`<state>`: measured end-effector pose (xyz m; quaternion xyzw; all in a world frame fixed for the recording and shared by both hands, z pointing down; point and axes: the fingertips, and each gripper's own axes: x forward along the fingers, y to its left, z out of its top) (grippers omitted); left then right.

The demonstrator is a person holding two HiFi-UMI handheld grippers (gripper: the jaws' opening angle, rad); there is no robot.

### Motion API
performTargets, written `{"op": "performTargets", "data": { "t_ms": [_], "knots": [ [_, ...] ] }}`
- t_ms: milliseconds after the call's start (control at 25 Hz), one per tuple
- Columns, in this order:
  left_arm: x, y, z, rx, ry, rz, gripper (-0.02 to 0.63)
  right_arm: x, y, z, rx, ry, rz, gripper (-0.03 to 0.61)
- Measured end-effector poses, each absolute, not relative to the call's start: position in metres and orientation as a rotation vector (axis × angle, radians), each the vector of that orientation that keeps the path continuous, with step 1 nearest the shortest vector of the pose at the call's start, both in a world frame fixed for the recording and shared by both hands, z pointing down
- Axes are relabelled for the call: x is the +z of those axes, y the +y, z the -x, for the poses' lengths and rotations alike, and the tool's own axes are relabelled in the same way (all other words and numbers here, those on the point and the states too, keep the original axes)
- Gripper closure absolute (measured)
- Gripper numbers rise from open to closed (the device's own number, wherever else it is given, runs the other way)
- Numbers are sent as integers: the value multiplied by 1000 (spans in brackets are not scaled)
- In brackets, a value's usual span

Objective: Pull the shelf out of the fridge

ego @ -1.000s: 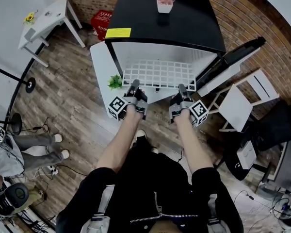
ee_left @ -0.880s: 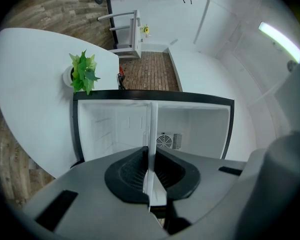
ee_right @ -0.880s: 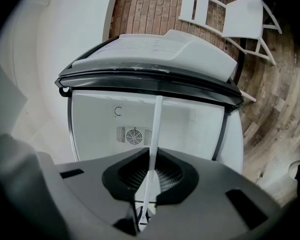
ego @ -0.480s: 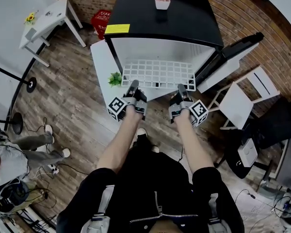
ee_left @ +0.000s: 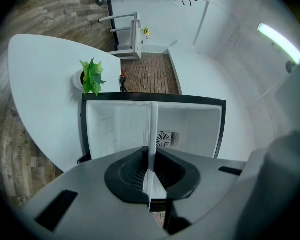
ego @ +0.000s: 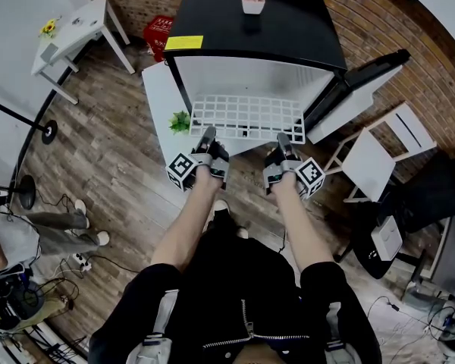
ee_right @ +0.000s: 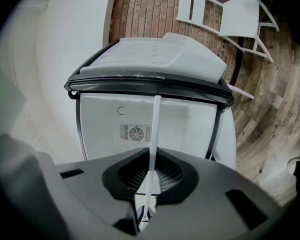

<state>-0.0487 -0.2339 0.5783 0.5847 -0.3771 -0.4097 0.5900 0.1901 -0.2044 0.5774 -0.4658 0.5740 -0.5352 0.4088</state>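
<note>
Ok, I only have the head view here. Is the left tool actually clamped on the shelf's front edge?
Observer: Yes. In the left gripper view, the left tool is shut on the shelf, which runs edge-on between its jaws.
Operator: And the right one?
Observer: Same there. The right gripper view shows the right tool shut on the shelf's edge.
Operator: Anything at the back I can't see from up here?
Observer: A round fan grille sits on the back wall of the fridge, behind the shelf.
</note>
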Motion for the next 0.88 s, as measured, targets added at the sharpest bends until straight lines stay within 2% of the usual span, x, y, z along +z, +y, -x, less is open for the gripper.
{"op": "performTargets", "data": {
  "t_ms": [880],
  "knots": [
    [582, -176, 54, -973, -858, -1343, 575, 586, -147, -186, -1376, 1461, 1181, 543]
  ]
}}
